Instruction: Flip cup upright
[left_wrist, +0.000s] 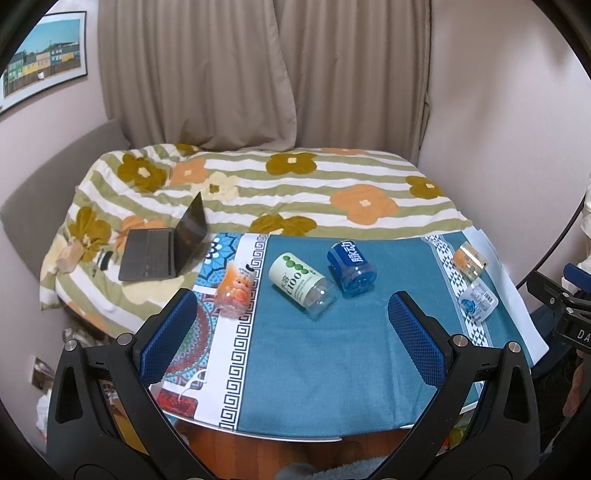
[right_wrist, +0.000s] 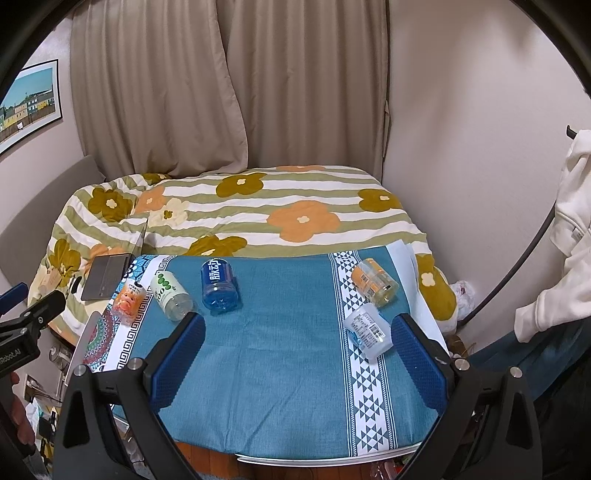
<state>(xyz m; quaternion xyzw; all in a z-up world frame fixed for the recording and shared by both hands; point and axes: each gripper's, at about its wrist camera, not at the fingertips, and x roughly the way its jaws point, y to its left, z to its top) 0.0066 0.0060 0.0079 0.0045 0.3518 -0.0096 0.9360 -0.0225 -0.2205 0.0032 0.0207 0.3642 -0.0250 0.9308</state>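
Observation:
Several cut-bottle cups lie on their sides on a blue tablecloth (left_wrist: 317, 354). From left: an orange-label cup (left_wrist: 236, 291) (right_wrist: 127, 300), a white-and-green cup (left_wrist: 301, 284) (right_wrist: 170, 294), a blue cup (left_wrist: 351, 266) (right_wrist: 219, 284), an amber cup (left_wrist: 469, 260) (right_wrist: 373, 281) and a clear cup with a white label (left_wrist: 478, 304) (right_wrist: 368, 329). My left gripper (left_wrist: 291, 325) is open and empty, hovering over the cloth in front of the white-and-green and blue cups. My right gripper (right_wrist: 297, 343) is open and empty, its right finger close to the clear cup.
A bed with a flowered quilt (left_wrist: 280, 192) lies behind the table, with an open laptop (left_wrist: 162, 247) on its left part. Curtains (left_wrist: 258, 74) hang behind. The table's front edge (left_wrist: 280, 435) is close to the grippers. A white garment (right_wrist: 569, 229) hangs at right.

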